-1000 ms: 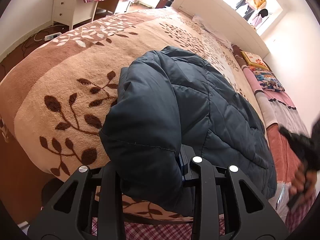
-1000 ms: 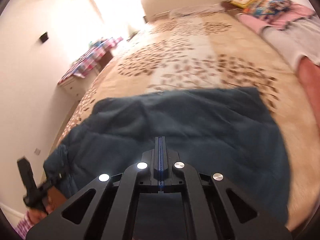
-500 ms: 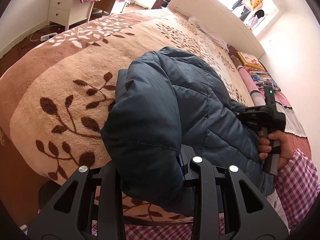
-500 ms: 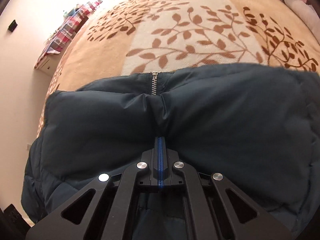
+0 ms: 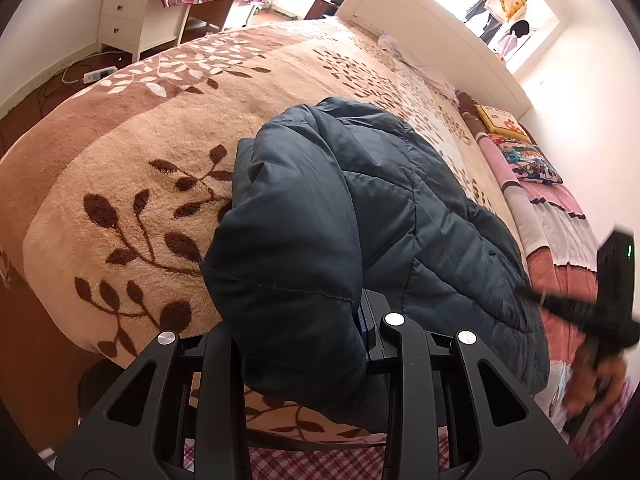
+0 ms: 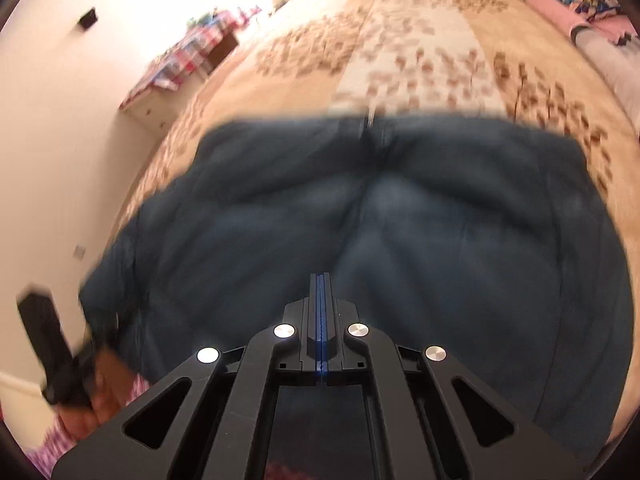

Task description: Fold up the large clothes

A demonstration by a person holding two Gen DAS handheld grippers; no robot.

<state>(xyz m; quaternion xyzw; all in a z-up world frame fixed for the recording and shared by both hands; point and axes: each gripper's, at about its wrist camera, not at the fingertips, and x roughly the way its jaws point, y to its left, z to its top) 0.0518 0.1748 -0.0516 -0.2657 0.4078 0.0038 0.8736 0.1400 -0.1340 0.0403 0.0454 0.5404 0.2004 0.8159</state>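
Bed: I see a wide bed covered by a tan leaf-print blanket (image 5: 132,184); everything below I place relative to it.
Room: a white drawer unit (image 5: 128,20) with a plaid cloth stands beyond the bed's far left corner; a white headboard (image 5: 432,36) runs along its far end; bright cushions (image 5: 524,156) lie along its right edge.
Jacket: the dark teal padded jacket (image 5: 360,216) lies bunched at the bed's near edge; in my right view, which is motion-blurred, it spreads broad across the blanket.
Left gripper: my left gripper (image 5: 304,320) is clamped on a thick fold of the jacket, with fabric bulging over the left finger.
Right gripper: my right gripper (image 6: 320,300) has its fingers pressed together with nothing between them, above the jacket; I cannot tell whether it touches the cloth.
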